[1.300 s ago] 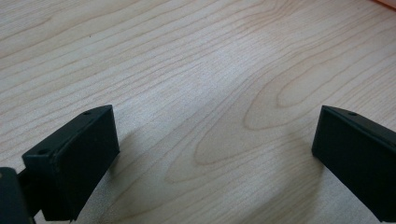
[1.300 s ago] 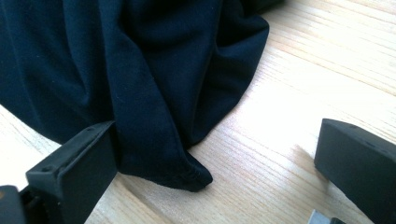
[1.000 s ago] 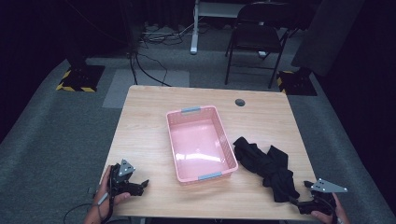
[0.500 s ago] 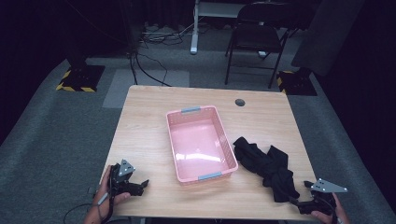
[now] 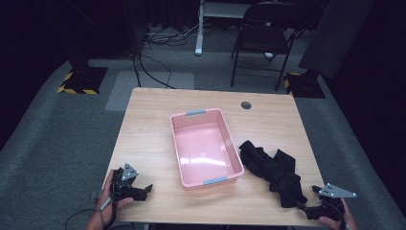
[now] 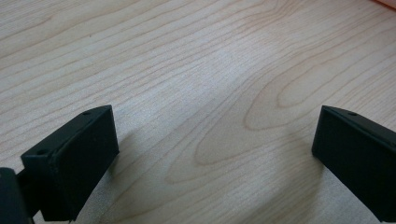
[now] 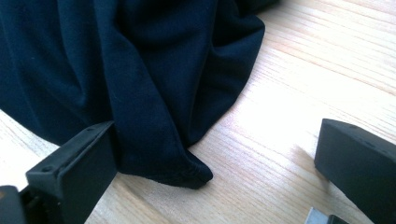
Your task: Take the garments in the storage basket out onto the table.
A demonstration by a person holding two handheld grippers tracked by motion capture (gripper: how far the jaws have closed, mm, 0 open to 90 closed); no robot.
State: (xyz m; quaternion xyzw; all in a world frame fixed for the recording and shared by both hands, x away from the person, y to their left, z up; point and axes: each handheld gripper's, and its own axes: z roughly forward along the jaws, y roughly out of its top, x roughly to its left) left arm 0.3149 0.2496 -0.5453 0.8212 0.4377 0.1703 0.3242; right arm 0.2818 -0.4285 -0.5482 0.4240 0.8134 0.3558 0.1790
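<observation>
Looking down from the high view, a wooden bench (image 5: 158,139) holds a pink basket (image 5: 205,146) in the middle. The left tongs (image 5: 142,190) sit at the near left corner of the bench, held by a hand (image 5: 103,211). The basket is ahead of them and off to their right, well apart. The right tongs (image 5: 312,207) sit at the near right corner, with a grey plate on top. A crumpled black cloth (image 5: 273,170) lies on the bench beside the basket, on its right side. The near end of the cloth comes right up to the right tongs. Past the far end of the bench, a dark folding chair (image 5: 262,38) stands on the grey floor (image 5: 57,129).

In the left gripper view, the left tongs (image 6: 212,158) are spread wide. Bare wood of the bench (image 6: 196,70) lies between the two black jaws. They pinch nothing.

In the right gripper view, the right tongs (image 7: 210,168) are spread wide too. The black cloth (image 7: 140,70) lies in soft folds just ahead. One folded corner of it reaches in between the jaws, close by the left jaw. If it touches that jaw cannot be told. The bench (image 7: 303,84) shows bright beside the right jaw. The jaws are not pinching the cloth.
</observation>
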